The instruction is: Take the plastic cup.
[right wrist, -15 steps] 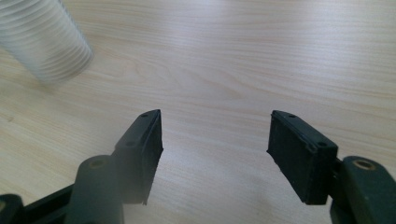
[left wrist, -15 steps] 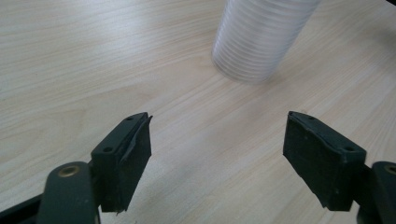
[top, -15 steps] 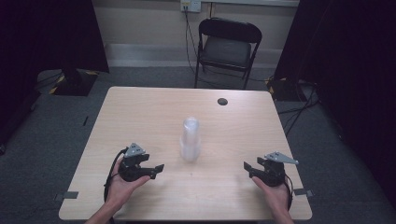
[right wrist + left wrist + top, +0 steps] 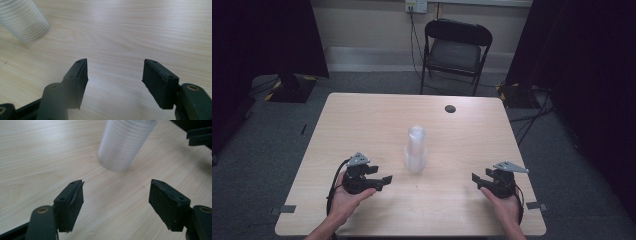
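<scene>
Stack of clear cups (image 4: pixel 415 149) upright between left gripper (image 4: pixel 384 180) and right gripper (image 4: pixel 476 179), jaws apart, empty.

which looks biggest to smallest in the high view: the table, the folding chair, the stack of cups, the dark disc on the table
1. table
2. folding chair, though it stands farther from the camera
3. stack of cups
4. dark disc, clearly the smallest

cup stack (image 4: pixel 125 142) top cut off, blurred
</scene>
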The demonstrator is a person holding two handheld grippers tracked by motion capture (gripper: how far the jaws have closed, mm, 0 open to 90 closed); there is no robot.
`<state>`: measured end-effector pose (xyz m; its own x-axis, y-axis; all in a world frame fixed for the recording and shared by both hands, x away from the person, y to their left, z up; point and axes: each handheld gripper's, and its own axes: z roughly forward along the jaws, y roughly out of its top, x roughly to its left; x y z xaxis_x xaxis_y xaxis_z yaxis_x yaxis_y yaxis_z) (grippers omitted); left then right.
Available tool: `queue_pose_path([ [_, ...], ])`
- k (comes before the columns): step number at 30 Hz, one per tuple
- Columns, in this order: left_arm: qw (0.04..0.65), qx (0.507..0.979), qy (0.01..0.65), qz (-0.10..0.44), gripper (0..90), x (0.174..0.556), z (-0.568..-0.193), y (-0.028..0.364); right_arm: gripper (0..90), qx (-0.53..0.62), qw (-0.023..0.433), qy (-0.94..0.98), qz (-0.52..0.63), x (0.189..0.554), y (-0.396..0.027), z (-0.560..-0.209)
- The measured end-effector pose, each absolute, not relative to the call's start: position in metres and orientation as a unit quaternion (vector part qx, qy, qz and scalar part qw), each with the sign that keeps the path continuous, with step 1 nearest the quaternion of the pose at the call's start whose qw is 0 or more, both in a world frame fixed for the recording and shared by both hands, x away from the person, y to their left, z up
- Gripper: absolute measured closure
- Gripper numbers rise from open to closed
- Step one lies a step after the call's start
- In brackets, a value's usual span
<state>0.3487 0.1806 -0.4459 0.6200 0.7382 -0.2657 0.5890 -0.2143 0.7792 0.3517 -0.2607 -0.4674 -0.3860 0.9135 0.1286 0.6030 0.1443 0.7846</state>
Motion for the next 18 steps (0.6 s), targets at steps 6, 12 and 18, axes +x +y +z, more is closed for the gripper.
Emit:
queue_pose_path([
  [6,0.462,0.78,0.41,0.104,27.1,0.345,-0.436,0.178,37.2,0.515,0.202,0.731,0.4,0.345,-0.261,-0.463],
  [12,0.466,0.781,0.389,0.145,29.0,0.346,-0.422,0.17,37.2,0.514,0.202,0.729,0.406,0.342,-0.261,-0.462],
  [18,0.473,0.779,0.379,0.16,23.9,0.353,-0.414,0.165,37.1,0.515,0.199,0.729,0.404,0.344,-0.262,-0.462],
])
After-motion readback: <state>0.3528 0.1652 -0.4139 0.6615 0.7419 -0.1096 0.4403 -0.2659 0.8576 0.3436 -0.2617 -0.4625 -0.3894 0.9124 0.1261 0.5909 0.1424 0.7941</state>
